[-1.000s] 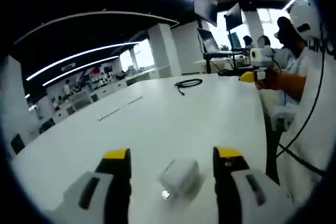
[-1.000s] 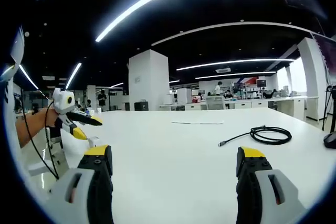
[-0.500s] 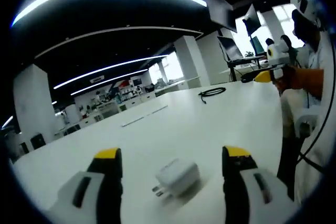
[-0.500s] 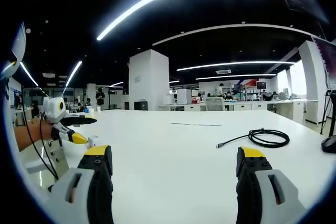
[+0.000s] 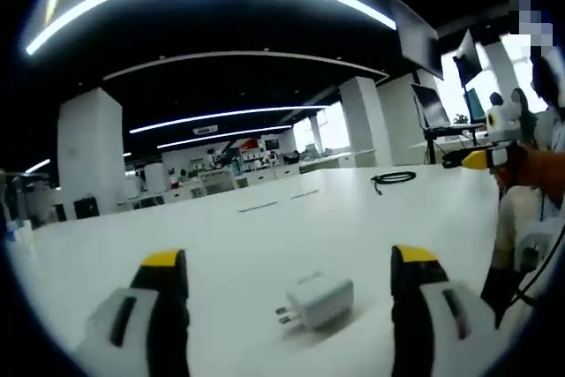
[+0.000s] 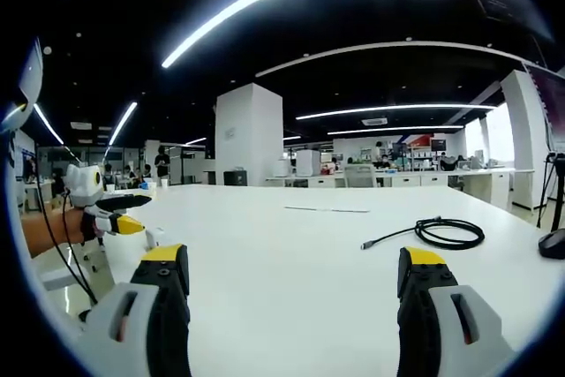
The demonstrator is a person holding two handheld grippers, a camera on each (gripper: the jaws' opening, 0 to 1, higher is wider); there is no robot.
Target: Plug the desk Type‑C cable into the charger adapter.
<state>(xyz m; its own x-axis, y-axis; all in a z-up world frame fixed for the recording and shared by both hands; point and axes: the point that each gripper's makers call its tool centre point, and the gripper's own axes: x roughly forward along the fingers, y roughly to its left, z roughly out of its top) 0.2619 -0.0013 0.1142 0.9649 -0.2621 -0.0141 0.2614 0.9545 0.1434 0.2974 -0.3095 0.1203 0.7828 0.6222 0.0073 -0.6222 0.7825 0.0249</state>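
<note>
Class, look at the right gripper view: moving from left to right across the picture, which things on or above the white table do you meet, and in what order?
Other gripper held over the table's left edge → thin dark strip lying far back → coiled black cable → dark object, probably a mouse, at the right edge.

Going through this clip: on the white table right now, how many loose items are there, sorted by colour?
White: 1, the charger adapter between the left gripper's open jaws.
Black: 2, the coiled Type-C cable and a dark object at the table edge, cut off in the right gripper view.
Total: 3.
</note>
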